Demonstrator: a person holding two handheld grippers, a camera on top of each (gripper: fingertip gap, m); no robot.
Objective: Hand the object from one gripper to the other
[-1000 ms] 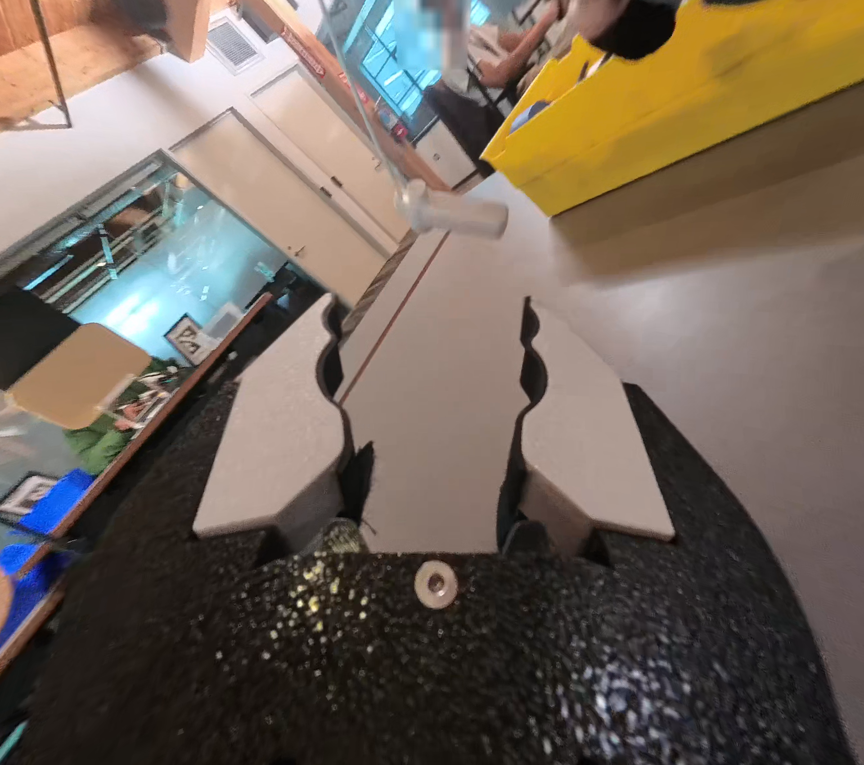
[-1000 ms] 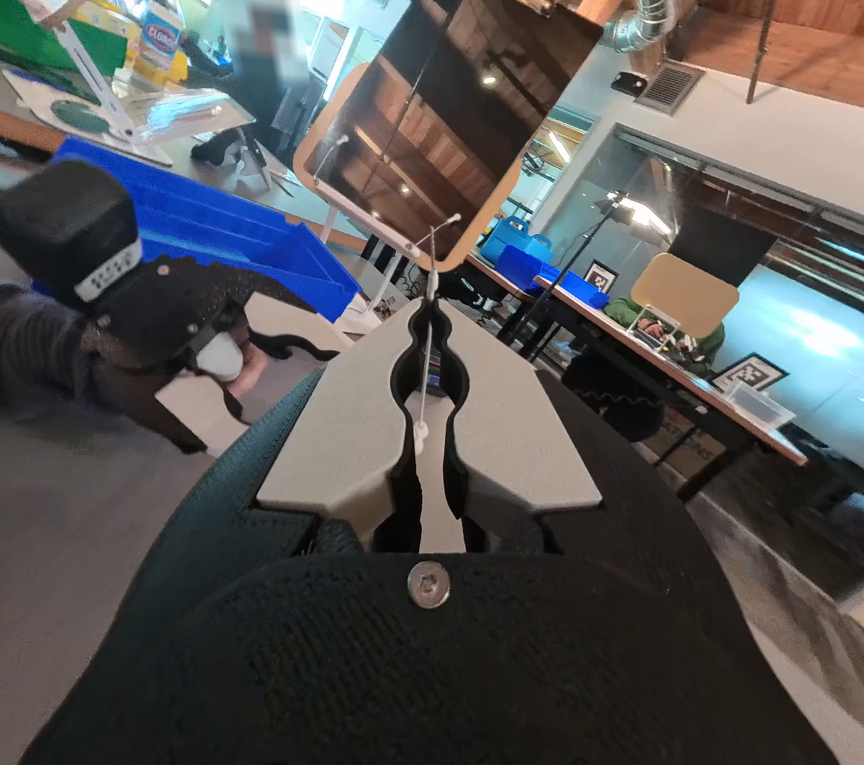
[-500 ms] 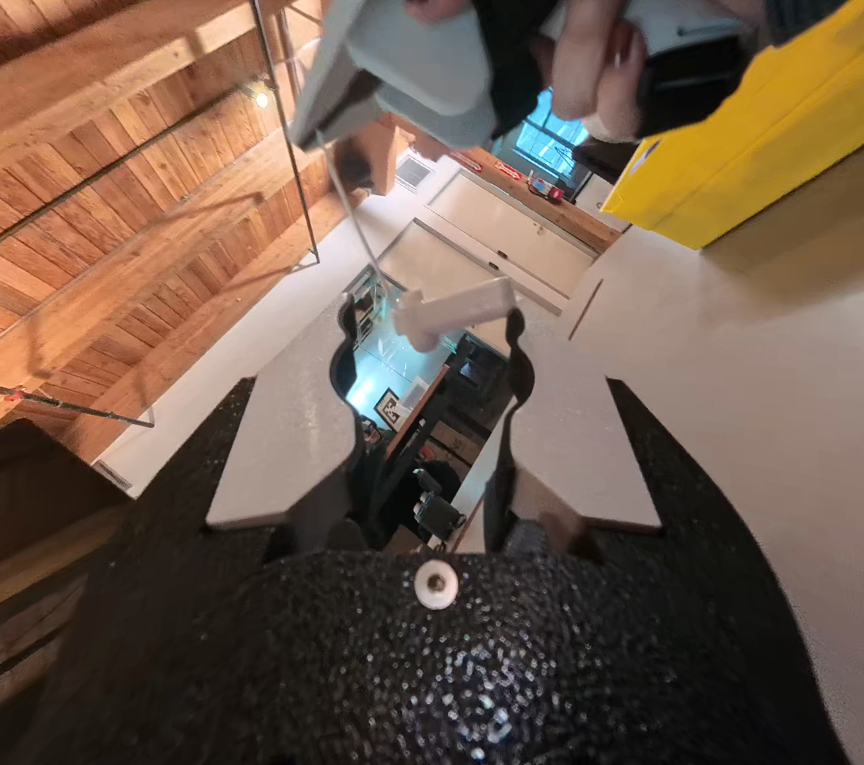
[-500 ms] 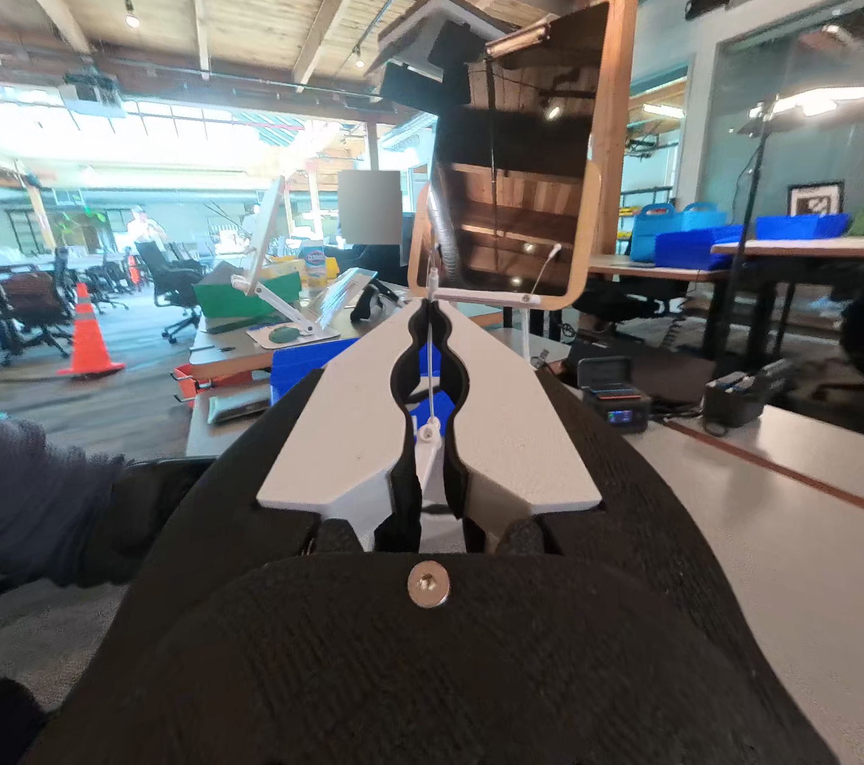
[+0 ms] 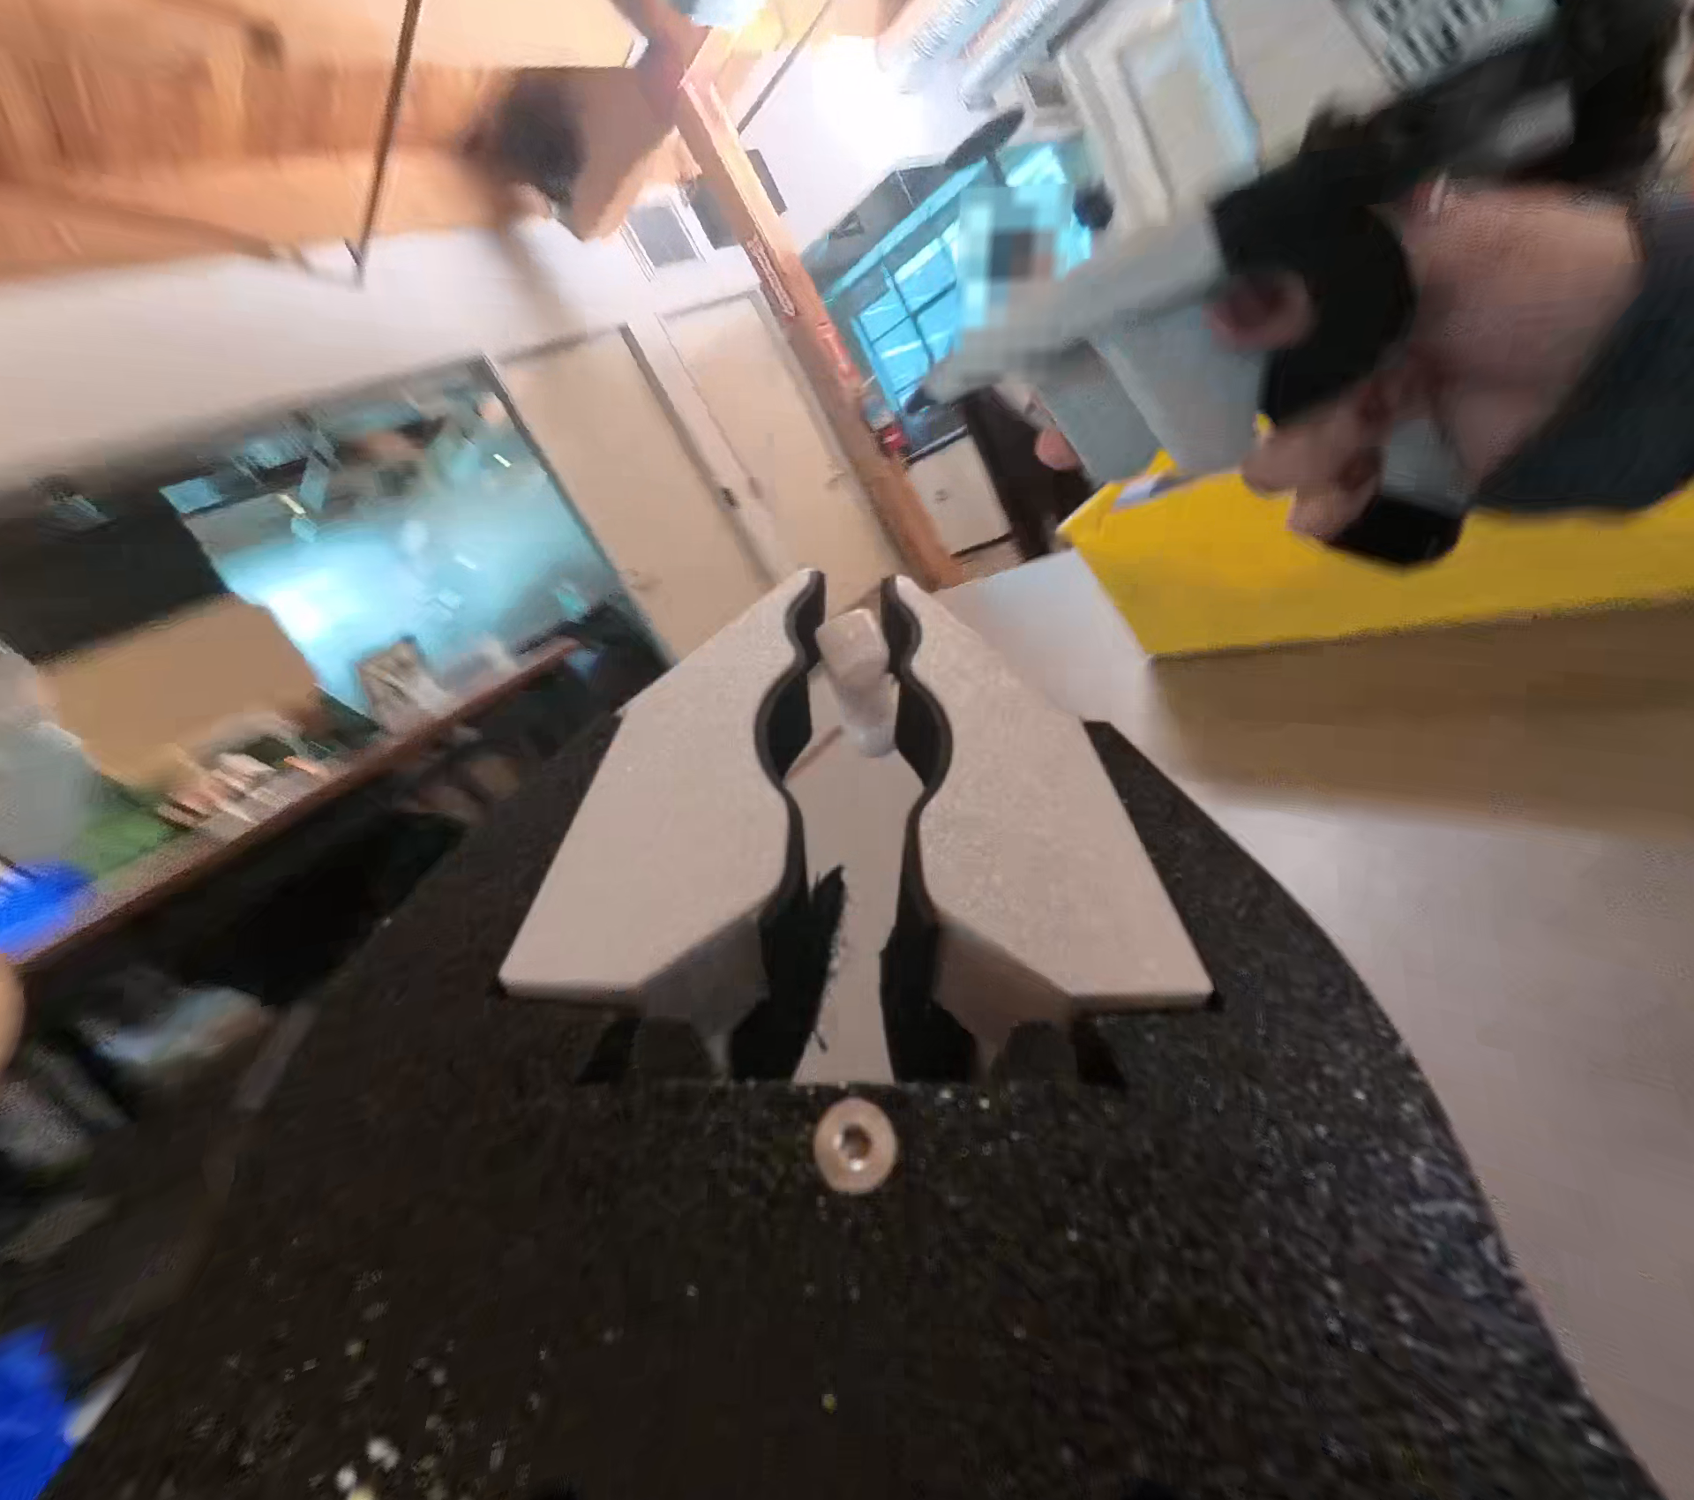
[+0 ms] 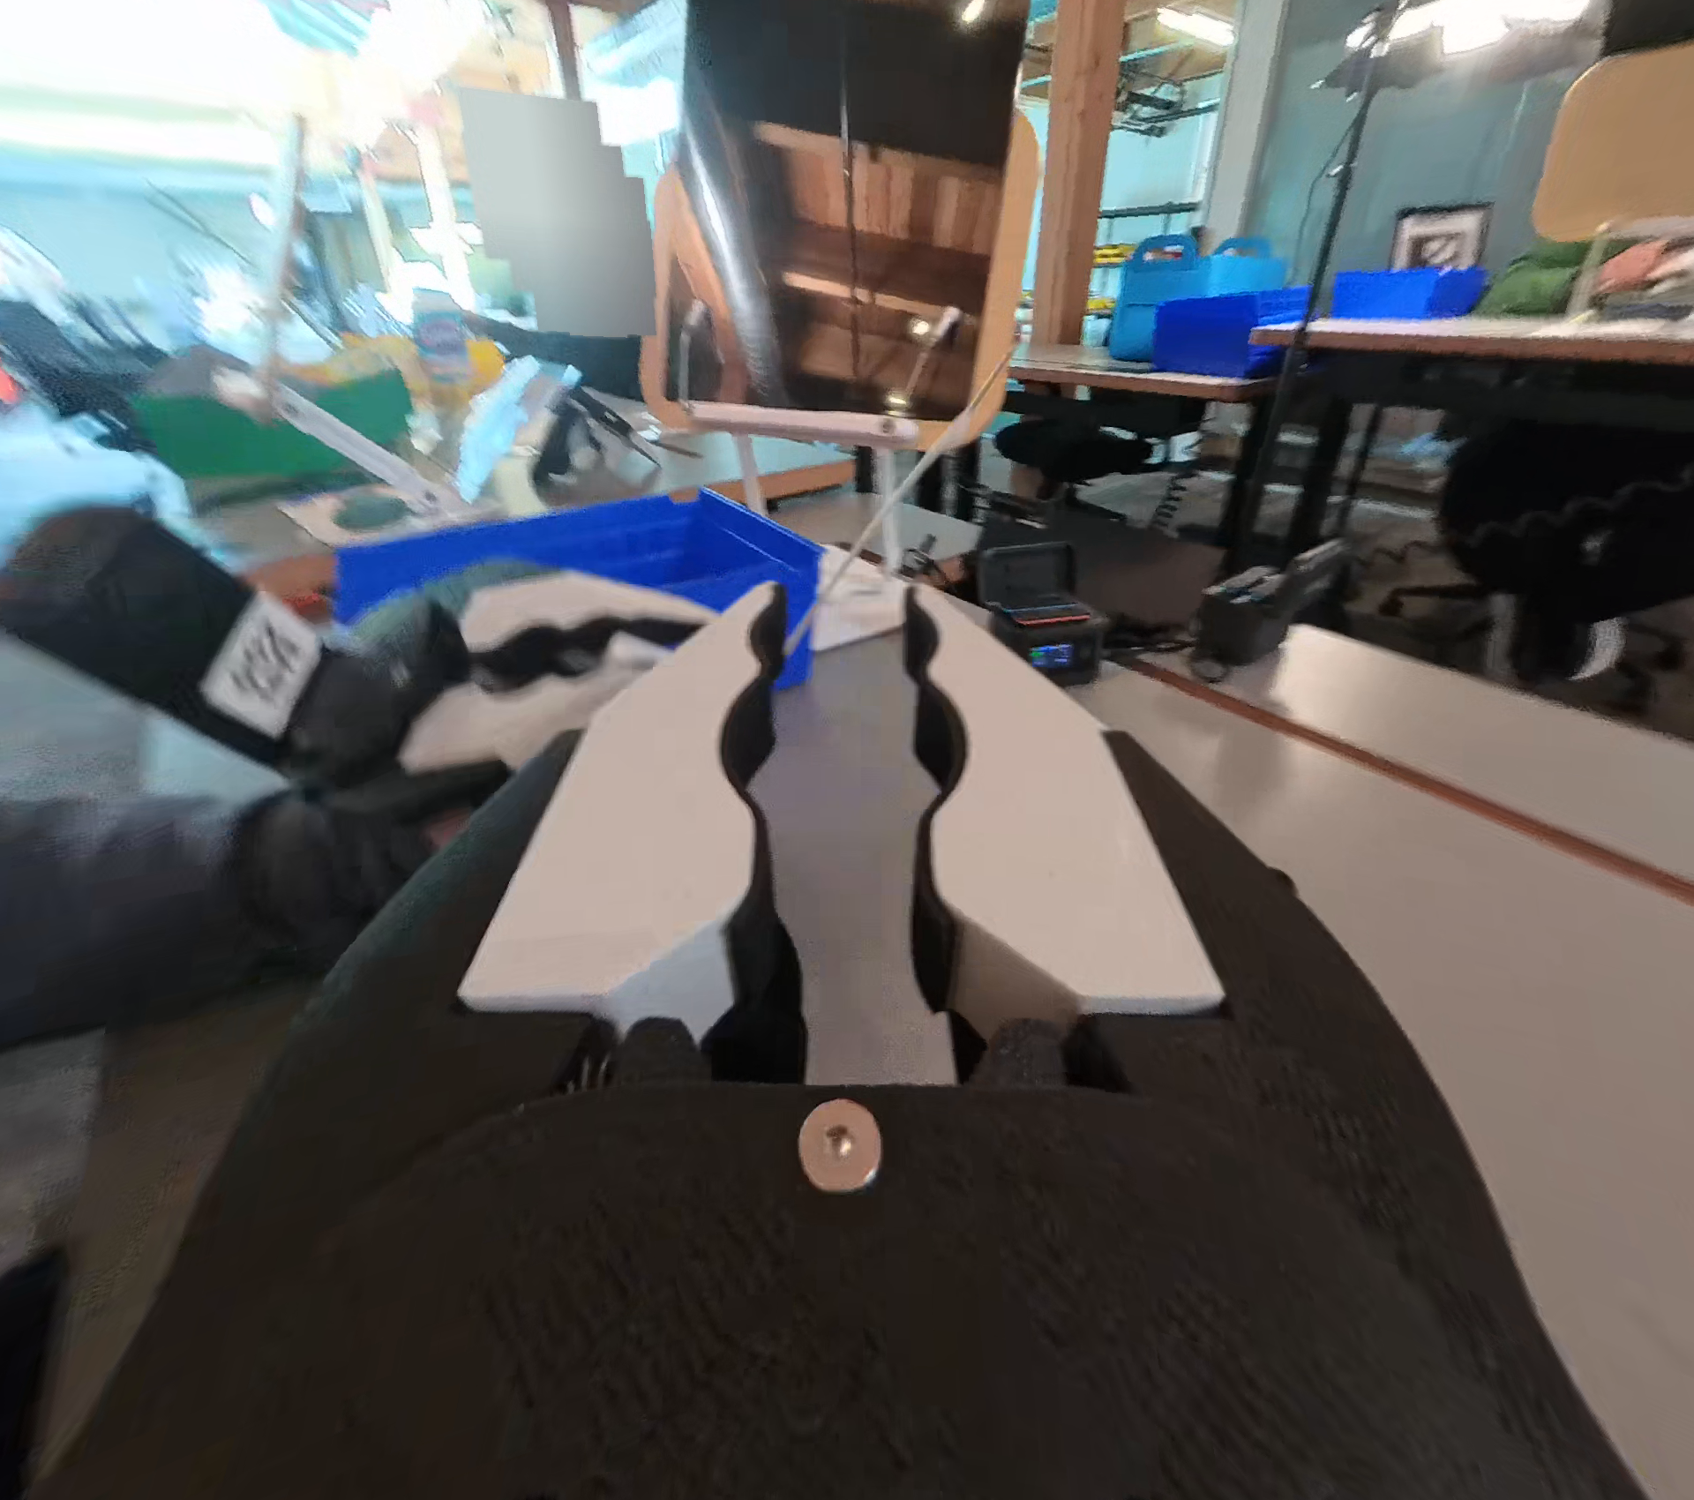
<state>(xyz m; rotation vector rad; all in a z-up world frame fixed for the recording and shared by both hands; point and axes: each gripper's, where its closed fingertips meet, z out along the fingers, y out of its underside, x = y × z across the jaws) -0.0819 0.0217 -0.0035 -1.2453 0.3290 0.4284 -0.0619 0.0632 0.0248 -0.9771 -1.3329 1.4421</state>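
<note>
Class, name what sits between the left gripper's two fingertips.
A small white cylinder, the thick end of the object, pinched near the tips of the left gripper; the left wrist view shows it.

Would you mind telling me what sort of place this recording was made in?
Probably an open workshop or lab office: long work tables, blue storage bins and a yellow bin, a light stand, and exposed wooden ceiling beams with ducting.

Your left gripper [image 5: 852, 613] and right gripper [image 6: 841, 613] each had two pale grey fingers [image 6: 642, 805] with wavy, black-lined inner edges, a coarse black body and one silver screw [image 6: 838, 1155]. You wore dark sleeves [image 6: 119, 897].
</note>
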